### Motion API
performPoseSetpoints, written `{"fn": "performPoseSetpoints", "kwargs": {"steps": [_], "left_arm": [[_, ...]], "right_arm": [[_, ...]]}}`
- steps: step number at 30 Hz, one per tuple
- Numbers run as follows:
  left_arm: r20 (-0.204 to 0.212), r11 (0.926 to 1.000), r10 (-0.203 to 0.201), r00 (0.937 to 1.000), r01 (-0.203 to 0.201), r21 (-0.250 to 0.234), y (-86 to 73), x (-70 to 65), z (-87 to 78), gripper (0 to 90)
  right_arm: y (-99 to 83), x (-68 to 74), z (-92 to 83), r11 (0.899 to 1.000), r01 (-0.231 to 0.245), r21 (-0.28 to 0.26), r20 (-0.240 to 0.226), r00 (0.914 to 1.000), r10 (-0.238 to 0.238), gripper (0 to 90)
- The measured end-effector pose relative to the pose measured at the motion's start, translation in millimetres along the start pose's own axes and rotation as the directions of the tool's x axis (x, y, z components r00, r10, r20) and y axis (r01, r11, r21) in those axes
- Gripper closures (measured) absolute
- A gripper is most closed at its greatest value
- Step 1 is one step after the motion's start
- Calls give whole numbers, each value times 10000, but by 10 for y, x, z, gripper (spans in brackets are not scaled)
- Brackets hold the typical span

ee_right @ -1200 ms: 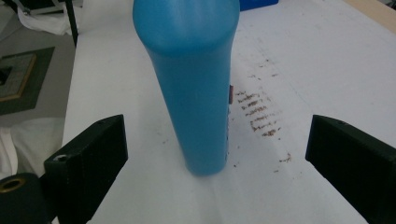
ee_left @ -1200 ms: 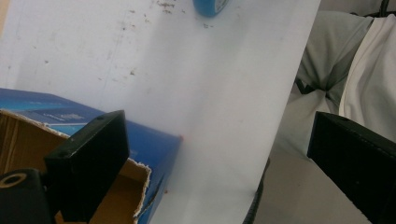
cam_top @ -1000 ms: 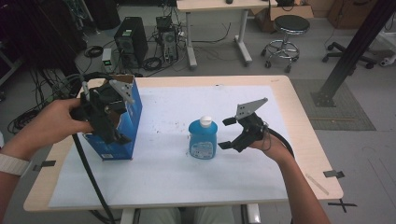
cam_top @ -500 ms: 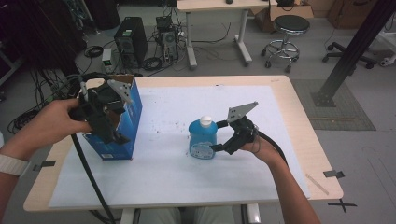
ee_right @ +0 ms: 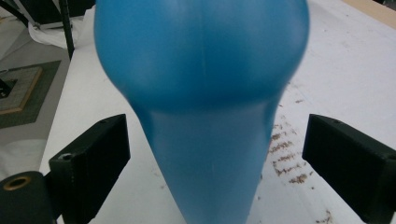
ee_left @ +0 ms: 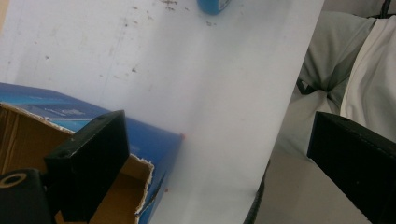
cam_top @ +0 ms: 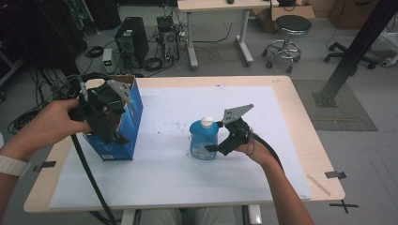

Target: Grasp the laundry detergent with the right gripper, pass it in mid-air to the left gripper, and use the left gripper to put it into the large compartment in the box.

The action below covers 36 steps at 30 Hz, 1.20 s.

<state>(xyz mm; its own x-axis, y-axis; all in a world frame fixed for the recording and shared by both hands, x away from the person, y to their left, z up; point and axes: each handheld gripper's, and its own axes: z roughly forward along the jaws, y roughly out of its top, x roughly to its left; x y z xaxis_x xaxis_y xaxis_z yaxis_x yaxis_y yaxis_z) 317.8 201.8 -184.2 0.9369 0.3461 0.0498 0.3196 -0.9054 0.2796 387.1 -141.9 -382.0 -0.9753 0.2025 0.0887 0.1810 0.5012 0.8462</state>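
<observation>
Surroundings beyond the work surface

Computer tower (cam_top: 132,43) and tangled cables (cam_top: 159,61) on the floor; round stool (cam_top: 291,24) beside a far desk (cam_top: 211,5); black post (cam_top: 359,47) at right.

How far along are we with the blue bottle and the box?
Done: the left gripper is at the open blue box with its jaws apart. In hand: the right gripper has its jaws on either side of the blue bottle, gaps showing, so no grip yet; they have just been closing. Left: probably clamping, lifting and moving the bottle into the box.
</observation>
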Motion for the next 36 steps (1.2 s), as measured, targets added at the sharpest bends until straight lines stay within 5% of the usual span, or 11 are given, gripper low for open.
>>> {"fn": "performPoseSetpoints", "kwargs": {"steps": [36], "left_arm": [[35, 10000, -77, 10000, 77, -15, -20, 14, 20, 64]], "right_arm": [[-51, 22, 113, 9972, 249, -702, -168, 9995, -262, 306]]}}
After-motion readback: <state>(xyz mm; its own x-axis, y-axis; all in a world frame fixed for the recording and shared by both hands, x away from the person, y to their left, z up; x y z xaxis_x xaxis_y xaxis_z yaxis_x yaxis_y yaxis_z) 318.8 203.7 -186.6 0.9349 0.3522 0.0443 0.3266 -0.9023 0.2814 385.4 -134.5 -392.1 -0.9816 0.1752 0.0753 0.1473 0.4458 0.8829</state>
